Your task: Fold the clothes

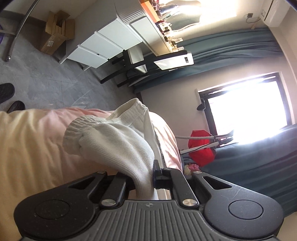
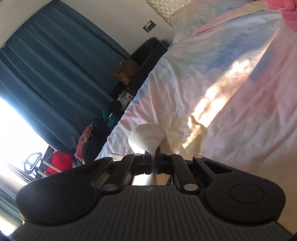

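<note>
A white ribbed sock [image 1: 118,140] hangs over the bed, its cuff end bunched and open to the left. My left gripper [image 1: 143,178] is shut on the sock's lower part. In the right wrist view, my right gripper [image 2: 153,161] is shut on a white sock [image 2: 148,139], whose rounded end sticks up past the jaws. Both grippers are held just above the pastel pink, yellow and blue bedsheet [image 2: 222,92]. I cannot tell whether both hold the same sock.
A white drawer unit [image 1: 107,42], a black chair [image 1: 133,63] and cardboard boxes [image 1: 55,35] stand on the grey floor. A pile of clothes [image 2: 96,133] and a red bag [image 2: 59,163] lie beside the bed near teal curtains [image 2: 46,74]. A pink cloth [image 2: 285,13] lies at the bed's far corner.
</note>
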`<move>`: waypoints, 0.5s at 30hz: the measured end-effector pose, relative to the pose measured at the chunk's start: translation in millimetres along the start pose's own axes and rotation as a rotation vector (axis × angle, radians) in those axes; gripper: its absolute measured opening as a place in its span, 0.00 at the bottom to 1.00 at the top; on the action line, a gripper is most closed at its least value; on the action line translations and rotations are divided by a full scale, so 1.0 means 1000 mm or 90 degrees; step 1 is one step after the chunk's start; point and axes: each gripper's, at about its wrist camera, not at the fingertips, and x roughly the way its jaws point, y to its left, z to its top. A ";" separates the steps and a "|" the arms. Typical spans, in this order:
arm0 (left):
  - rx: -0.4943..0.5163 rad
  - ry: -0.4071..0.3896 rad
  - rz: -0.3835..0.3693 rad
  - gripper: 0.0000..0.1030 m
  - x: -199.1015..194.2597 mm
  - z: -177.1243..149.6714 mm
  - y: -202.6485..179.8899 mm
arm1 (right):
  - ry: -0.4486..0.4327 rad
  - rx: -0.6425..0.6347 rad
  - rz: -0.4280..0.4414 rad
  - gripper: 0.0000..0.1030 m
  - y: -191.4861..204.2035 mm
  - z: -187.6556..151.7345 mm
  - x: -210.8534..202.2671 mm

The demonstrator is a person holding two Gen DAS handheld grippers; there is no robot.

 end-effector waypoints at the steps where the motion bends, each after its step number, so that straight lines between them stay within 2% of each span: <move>1: 0.010 -0.006 0.005 0.07 0.009 0.003 -0.011 | -0.001 -0.007 0.003 0.05 0.014 0.003 0.009; 6: 0.057 -0.035 0.036 0.07 0.083 0.016 -0.070 | -0.013 -0.069 -0.004 0.05 0.094 0.005 0.073; 9: 0.094 -0.034 0.069 0.07 0.151 0.019 -0.100 | -0.017 -0.118 -0.029 0.05 0.138 -0.006 0.130; 15: 0.154 0.000 0.158 0.07 0.289 0.023 -0.126 | 0.002 -0.202 -0.091 0.06 0.182 -0.050 0.254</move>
